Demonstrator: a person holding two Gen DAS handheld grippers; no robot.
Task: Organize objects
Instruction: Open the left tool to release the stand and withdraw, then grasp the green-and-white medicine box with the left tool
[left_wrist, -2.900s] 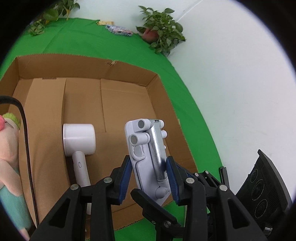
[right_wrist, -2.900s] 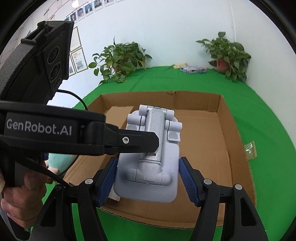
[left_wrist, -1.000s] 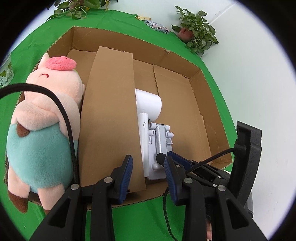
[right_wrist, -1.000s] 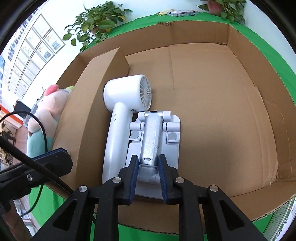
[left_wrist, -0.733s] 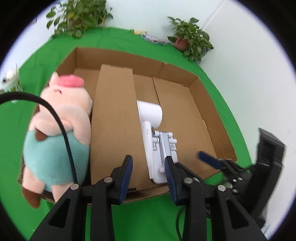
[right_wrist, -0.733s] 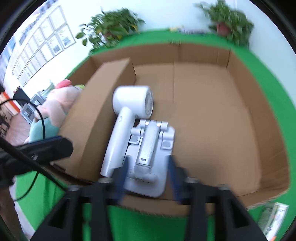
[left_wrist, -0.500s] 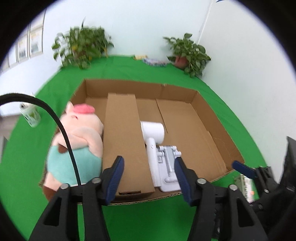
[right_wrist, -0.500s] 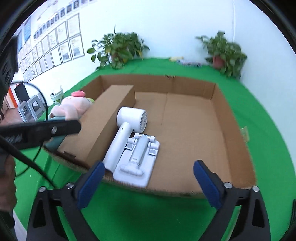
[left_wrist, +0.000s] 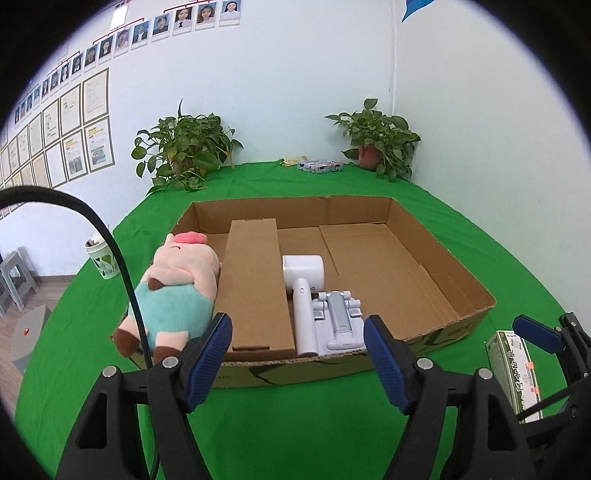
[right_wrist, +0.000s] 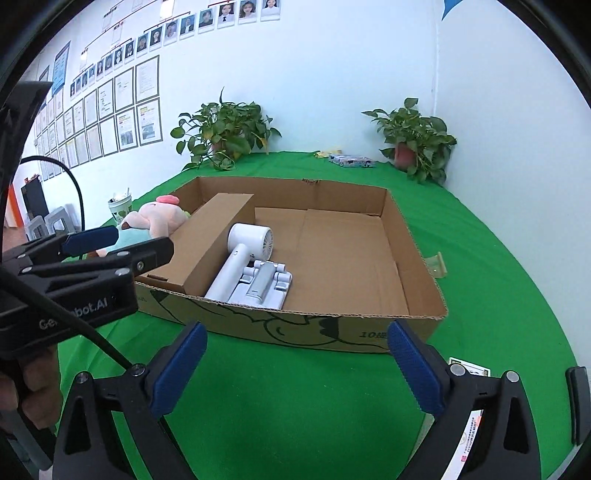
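Note:
A cardboard tray (left_wrist: 454, 291) (right_wrist: 413, 258) sits on the green cloth. Inside lie a long brown carton (left_wrist: 253, 280) (right_wrist: 207, 236), a white hair dryer (left_wrist: 303, 284) (right_wrist: 240, 254) and a pale folding stand (left_wrist: 338, 321) (right_wrist: 264, 286) beside the dryer. A plush pig (left_wrist: 173, 288) (right_wrist: 155, 218) lies at the tray's left side. My left gripper (left_wrist: 297, 354) hovers in front of the tray, its jaws opening with nothing between them. My right gripper (right_wrist: 295, 365) is open and empty, also short of the tray's front wall. The left gripper's fingers (right_wrist: 88, 236) show at the left of the right wrist view.
A small green printed box (left_wrist: 513, 369) lies on the cloth right of the tray, next to the right gripper's fingertip (left_wrist: 535, 334). Two potted plants (left_wrist: 184, 151) (left_wrist: 376, 140) and a flat packet (left_wrist: 319, 166) stand at the back. A cup (left_wrist: 101, 256) sits far left.
Both grippers let go of the folding stand, which now lies in the tray beside the dryer. Both pulled back and up away from the tray, and their jaws spread wide.

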